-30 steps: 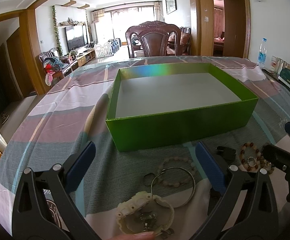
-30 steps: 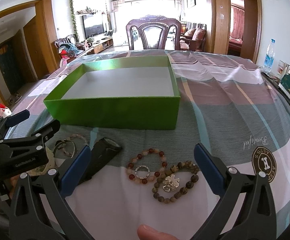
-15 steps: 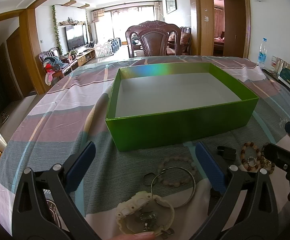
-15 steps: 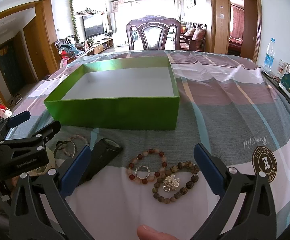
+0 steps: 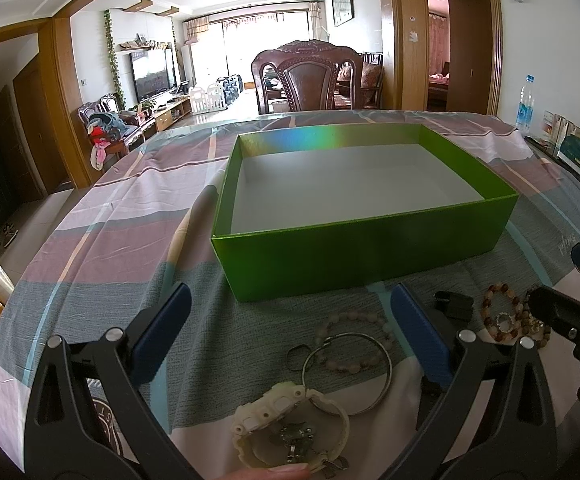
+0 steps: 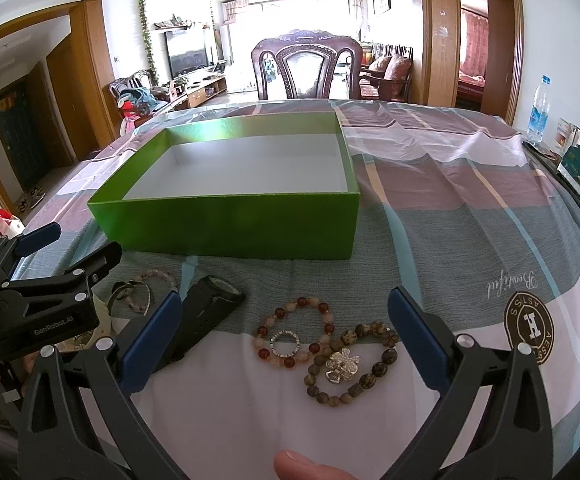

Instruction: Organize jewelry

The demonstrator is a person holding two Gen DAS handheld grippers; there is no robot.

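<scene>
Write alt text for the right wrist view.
The open right gripper hovers over a red-and-cream bead bracelet and a brown bead bracelet lying on a striped tablecloth. An empty green box sits behind them; a black watch and the left gripper are at left.

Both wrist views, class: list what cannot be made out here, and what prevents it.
- Black watch: strap end hidden behind the right hand-held gripper finger, right view.
- White watch: cut off by the bottom edge, left view.
- Water bottle label: too small to read.
- Green box floor: near strip hidden by its front wall.
</scene>
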